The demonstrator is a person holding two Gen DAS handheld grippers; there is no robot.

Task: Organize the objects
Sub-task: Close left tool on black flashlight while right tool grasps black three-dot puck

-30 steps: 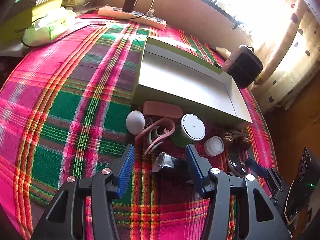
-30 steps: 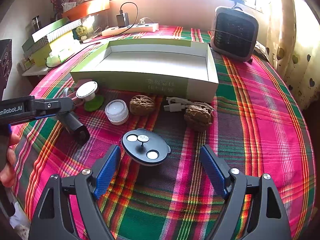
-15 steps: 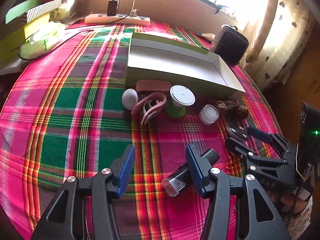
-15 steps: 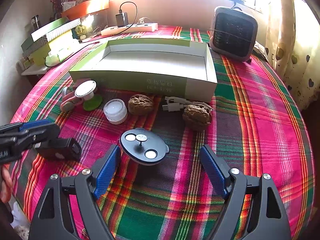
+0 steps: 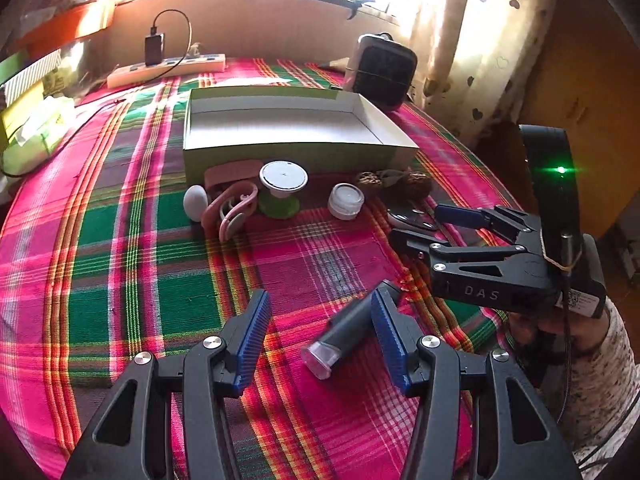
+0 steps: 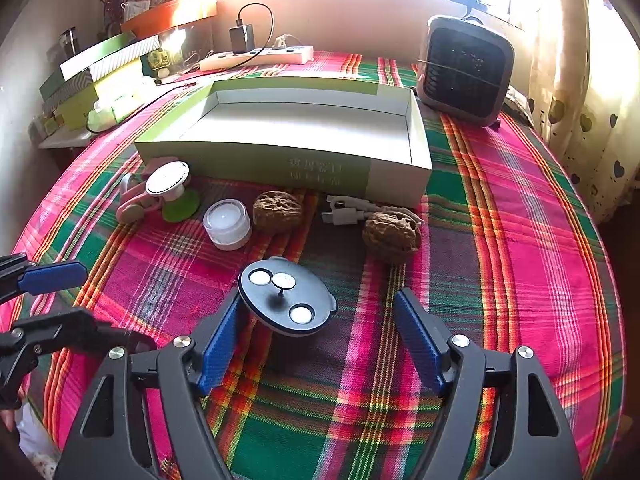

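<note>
An open green-and-white box (image 5: 288,128) (image 6: 296,132) stands mid-table. In front of it lie a white egg shape (image 5: 195,202), pink earphones (image 5: 232,208), a white-topped green stand (image 5: 283,188) (image 6: 170,188), a small white jar (image 5: 346,200) (image 6: 227,222), two walnuts (image 6: 278,210) (image 6: 392,232) and a white cable (image 6: 346,212). My left gripper (image 5: 320,332) is open; a dark tube with a clear cap (image 5: 344,332) lies between its fingers, against the right one. My right gripper (image 6: 320,340) is open around a dark round disc (image 6: 286,298).
The table has a pink-green plaid cloth (image 5: 120,240). A dark fan heater (image 6: 466,68) stands behind the box at right, a power strip with charger (image 6: 256,54) at the back, and stacked boxes (image 6: 100,80) at the far left. Curtains (image 6: 580,80) hang right.
My left gripper has pulled back toward the table's near edge, and the dark tube came with it. My right gripper has moved forward so its fingers now flank the dark disc.
</note>
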